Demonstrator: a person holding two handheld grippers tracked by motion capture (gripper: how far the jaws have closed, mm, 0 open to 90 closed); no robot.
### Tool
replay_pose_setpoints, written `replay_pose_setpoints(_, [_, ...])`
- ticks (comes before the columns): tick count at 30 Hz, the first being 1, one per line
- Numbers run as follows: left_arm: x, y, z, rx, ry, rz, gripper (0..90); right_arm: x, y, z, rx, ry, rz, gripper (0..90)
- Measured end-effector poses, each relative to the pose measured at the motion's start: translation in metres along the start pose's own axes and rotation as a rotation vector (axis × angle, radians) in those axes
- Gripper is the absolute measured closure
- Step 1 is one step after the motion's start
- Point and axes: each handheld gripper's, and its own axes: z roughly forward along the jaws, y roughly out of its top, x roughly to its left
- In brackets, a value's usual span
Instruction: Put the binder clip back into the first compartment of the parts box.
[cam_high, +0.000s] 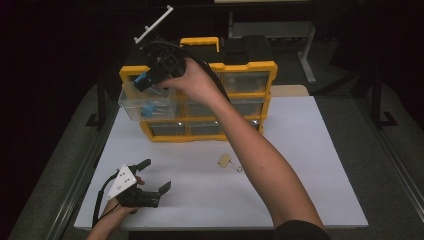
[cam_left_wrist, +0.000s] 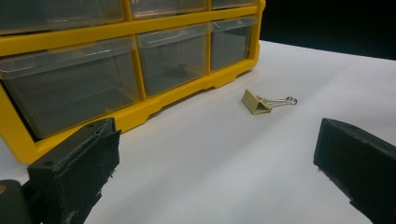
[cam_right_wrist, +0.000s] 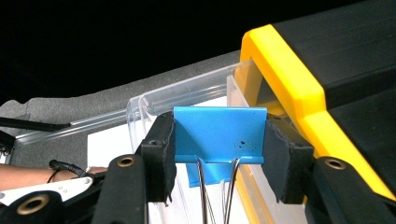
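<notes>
The right gripper (cam_right_wrist: 219, 154) holds a blue metal binder clip with silver wire handles (cam_right_wrist: 218, 135), its two black padded jaws pressed against the clip's two ends. The right gripper view shows this plainly: the clip's flat blue back faces the camera, speckled with a few dark marks near its lower right, and the wire handles run down between the jaws. Just behind the clip lies the rim of a clear plastic drawer (cam_right_wrist: 187, 95) pulled out of the yellow-framed plastic organiser with clear drawers (cam_right_wrist: 285, 79).

The high view gives what that close view cannot: the pulled-out drawer (cam_high: 145, 102) sits at the upper left corner of the organiser (cam_high: 250, 67), and the right gripper (cam_high: 142, 82) hangs just above it with the blue clip (cam_high: 142, 80) at its tip. A second blue object (cam_high: 149, 109) lies inside that drawer; its exact form is hard to tell.

The left gripper (cam_high: 152, 176) rests on the white table top (cam_high: 310, 165), well in front of the organiser and to its left, with its jaws standing wide apart and nothing between them. The left gripper view looks across the table between those jaws at the organiser's bottom row of drawers (cam_left_wrist: 70, 84) and shows detail that the high view blurs: a small tan binder clip with silver wire handles (cam_left_wrist: 257, 101) lying in front of the organiser's lower right end, its handles (cam_left_wrist: 282, 100) pointing away from the frame. In the high view the same tan clip (cam_high: 225, 160) is a small shape in front of the organiser.
</notes>
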Motion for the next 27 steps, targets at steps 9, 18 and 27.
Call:
replay_pose_setpoints(9, [0.000, 0.000, 0.000, 0.002, -0.001, 0.000, 0.0, 0.000, -0.006, 0.005, 0.014, 0.000, -0.016, 43.1])
replay_pose_setpoints(18, [0.000, 0.000, 0.000, -0.001, -0.001, 0.001, 0.0, 0.003, -0.007, -0.006, -0.022, -0.027, -0.041, 33.3])
replay_pose_setpoints(27, [-0.001, -0.001, 0.002, -0.003, -0.002, 0.003, 0.0, 0.003, -0.017, -0.025, -0.049, -0.066, -0.037, 25.1])
